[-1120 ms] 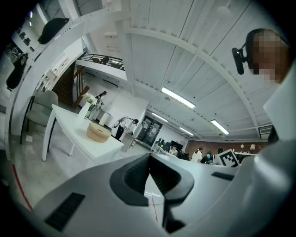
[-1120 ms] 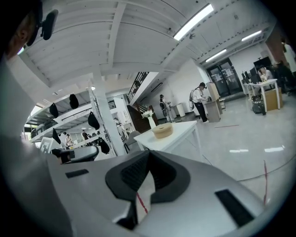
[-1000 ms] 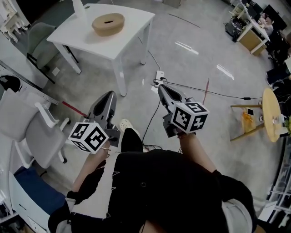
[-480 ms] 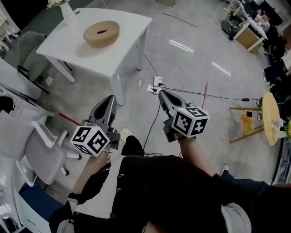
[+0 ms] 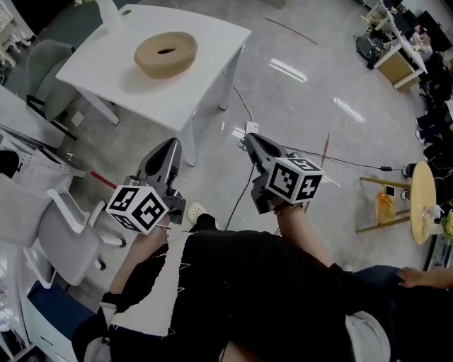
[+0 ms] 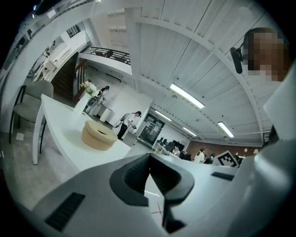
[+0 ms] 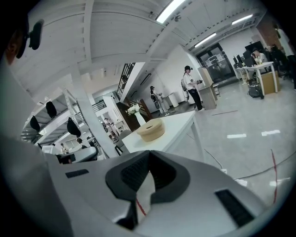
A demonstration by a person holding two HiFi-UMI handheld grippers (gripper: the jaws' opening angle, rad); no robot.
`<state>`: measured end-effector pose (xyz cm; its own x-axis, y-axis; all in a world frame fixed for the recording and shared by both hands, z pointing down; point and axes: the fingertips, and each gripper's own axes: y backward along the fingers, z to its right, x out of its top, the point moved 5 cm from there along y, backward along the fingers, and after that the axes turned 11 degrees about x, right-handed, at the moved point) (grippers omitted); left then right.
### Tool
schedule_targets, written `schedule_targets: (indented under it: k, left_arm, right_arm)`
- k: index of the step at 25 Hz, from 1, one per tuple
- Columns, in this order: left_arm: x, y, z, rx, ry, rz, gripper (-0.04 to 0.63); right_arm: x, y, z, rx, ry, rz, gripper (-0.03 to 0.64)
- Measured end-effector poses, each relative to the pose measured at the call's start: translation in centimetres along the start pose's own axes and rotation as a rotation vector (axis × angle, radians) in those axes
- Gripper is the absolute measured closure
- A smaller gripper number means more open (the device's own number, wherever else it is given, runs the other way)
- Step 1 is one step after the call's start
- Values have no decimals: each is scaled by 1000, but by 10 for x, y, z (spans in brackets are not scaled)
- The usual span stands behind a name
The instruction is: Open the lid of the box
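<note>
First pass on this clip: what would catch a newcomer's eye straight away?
The left gripper and the right gripper fill the middle of the head view. Each carries a black-and-white marker cube, and both have their jaws together and empty above the grey floor. At upper left a round tan box with a hole in its top sits on a white table, clear of both grippers.

the vase (image 5: 110, 14) near the box (image 5: 165, 54) is cut off by the top edge.
</note>
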<state>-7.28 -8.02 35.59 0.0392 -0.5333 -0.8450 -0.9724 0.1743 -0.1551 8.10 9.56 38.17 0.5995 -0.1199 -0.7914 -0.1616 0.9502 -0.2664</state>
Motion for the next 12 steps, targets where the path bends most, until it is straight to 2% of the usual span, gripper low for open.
schedule_targets:
  k: [12]
  left_arm:
    - [57, -41, -42, 18, -21, 34, 584]
  right_arm:
    - [50, -81, 7, 33, -42, 30, 614]
